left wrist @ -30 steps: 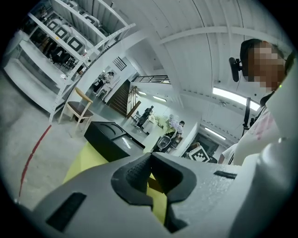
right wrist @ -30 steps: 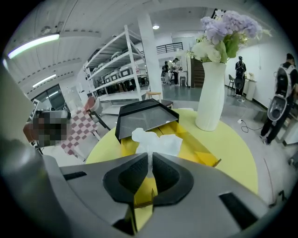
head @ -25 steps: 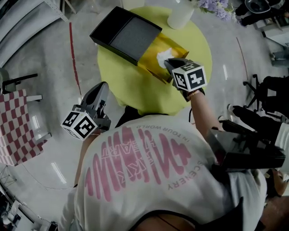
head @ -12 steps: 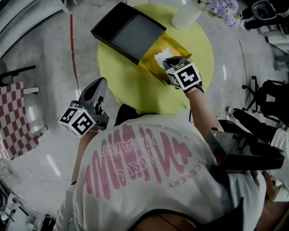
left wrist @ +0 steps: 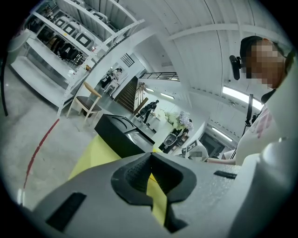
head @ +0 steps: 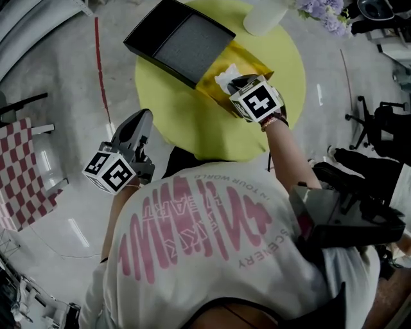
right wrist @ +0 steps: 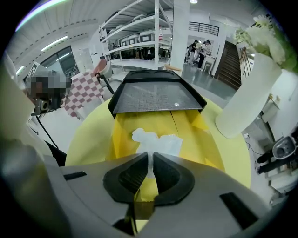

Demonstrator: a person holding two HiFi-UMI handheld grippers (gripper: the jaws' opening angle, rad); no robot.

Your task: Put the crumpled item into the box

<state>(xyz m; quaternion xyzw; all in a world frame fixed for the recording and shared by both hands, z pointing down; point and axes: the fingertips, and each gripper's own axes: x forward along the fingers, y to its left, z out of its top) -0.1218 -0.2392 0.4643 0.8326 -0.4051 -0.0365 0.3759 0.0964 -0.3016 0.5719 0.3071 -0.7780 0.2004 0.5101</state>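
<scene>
A black box with a grey top lies at the far side of the round yellow table; its golden-yellow open part sticks out toward me. My right gripper hovers over that yellow part, shut on a white crumpled item. In the right gripper view the crumpled item is pinched between the pads, my right gripper pointing at the box and its yellow part. My left gripper hangs off the table's near-left edge, shut and empty; the left gripper view shows my left gripper with its jaws together.
A white vase with pale purple flowers stands at the table's far right; the vase is close beside the box's yellow part. A red-checked chair stands on the floor at left. Office chairs and gear fill the right side.
My right gripper has carried the white crumpled item a little farther over the box's yellow part. The left gripper has barely moved.
</scene>
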